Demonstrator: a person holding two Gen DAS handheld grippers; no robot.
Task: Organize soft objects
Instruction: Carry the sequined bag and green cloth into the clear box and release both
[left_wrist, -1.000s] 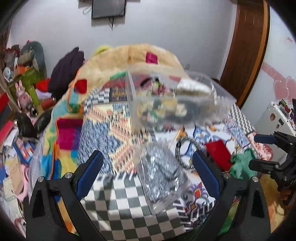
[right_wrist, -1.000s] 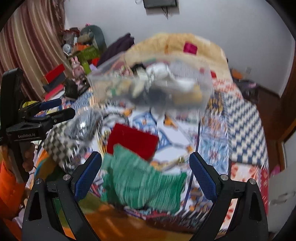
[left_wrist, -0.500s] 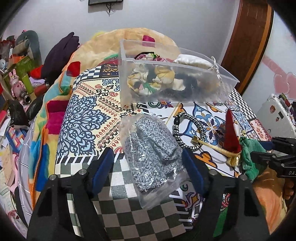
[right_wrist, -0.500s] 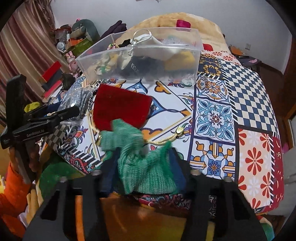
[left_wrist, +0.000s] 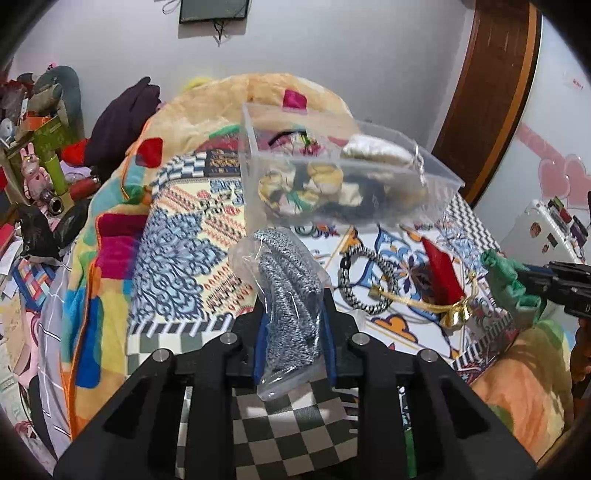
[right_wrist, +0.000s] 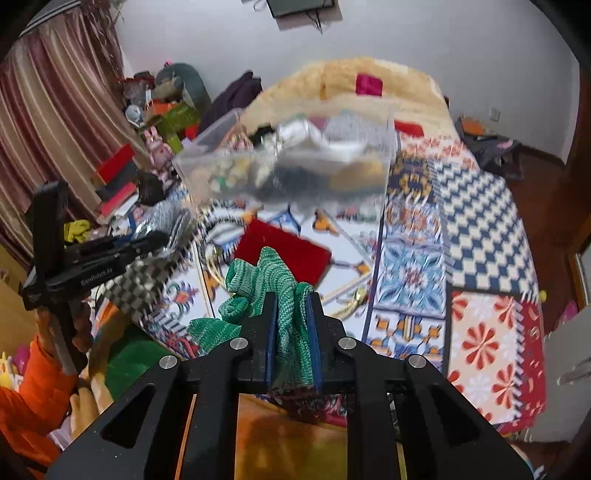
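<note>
A grey-and-white knit item sealed in a clear plastic bag is pinched between the blue pads of the left gripper, its upper end standing up above the patterned bedspread. A green knit cloth is clamped in the same way by the right gripper, bunched and spilling over the left finger, near the front edge of the bed. Just beyond the green cloth a red velvet pouch lies flat on the bedspread, with a gold cord trailing from it. Beside the pouch, toward the bagged knit, rests a black-and-white braided loop. Farther back sits a clear plastic bin already holding several soft things, among them pale fabric bundles and something dark; motion blur hides their detail in the right wrist view. Behind the bin a tan plush blanket is heaped against the wall, and toys and boxes crowd the left side of the room.
</note>
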